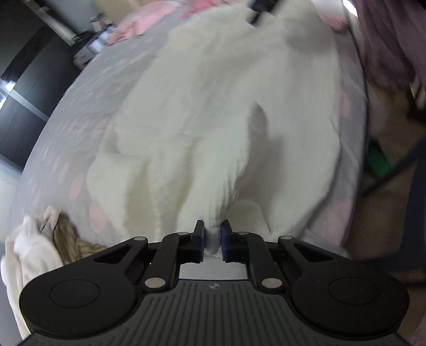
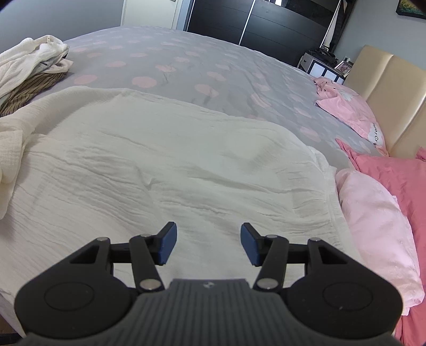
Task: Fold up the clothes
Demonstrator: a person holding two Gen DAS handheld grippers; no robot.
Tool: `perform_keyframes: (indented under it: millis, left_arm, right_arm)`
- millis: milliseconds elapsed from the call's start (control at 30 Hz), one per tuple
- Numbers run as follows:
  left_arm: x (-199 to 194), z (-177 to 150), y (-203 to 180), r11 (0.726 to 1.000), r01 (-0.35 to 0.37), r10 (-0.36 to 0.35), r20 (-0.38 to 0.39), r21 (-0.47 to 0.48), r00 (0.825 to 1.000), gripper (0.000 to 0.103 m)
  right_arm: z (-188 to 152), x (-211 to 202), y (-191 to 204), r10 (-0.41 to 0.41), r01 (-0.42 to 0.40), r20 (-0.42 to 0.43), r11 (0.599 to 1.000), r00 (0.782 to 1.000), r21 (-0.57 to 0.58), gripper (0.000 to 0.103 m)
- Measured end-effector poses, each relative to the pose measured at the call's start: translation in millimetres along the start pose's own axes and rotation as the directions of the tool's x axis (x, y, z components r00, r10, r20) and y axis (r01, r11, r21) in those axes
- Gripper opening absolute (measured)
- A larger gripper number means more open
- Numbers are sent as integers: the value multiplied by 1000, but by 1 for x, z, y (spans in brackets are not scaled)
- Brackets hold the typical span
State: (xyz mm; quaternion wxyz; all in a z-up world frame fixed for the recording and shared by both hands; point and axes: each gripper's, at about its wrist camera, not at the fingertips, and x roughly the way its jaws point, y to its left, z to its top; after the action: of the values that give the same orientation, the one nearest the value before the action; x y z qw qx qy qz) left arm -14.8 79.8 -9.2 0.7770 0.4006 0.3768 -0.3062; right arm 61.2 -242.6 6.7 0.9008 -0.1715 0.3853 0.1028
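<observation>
Pinching crinkled cream garment (image 1: 213,119) in left tool (image 1: 213,239), soft folds bunching

You see a bed with a grey cover (image 2: 186,61) that has pink dots. At its head stands a beige headboard (image 2: 394,87). Against the headboard lies a light pink pillow (image 2: 354,114), and nearer to you than it lie a darker pink pillow (image 2: 399,173) and a pale pink one (image 2: 372,226). Behind the bed you see a black wardrobe (image 2: 266,24).
</observation>
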Motion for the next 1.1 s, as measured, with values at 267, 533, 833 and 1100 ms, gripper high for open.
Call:
perform_keyframes:
  millis: [267,533,833,1100]
  left_arm:
    - [-87,11,56,950,-57,83,73,-306,994,8]
    - [-179,-3,111,837,-183,190,-40,-516,981,8]
    - [-142,-86,180,689,-295,86,-330,-662,940,8]
    - [-63,-163,202,580,-348,-14,-436,-737,900,15]
  right_arm:
    - [4,-1,5,25,-25,9,1000,1000,-19,57]
    - [8,-4,11,43,-43,16,999,999,-31,59]
    - [9,-6,13,46,-45,22,998,999,-35,61]
    - [4,-4,12,32,-32,-1,999,1000,-19,63]
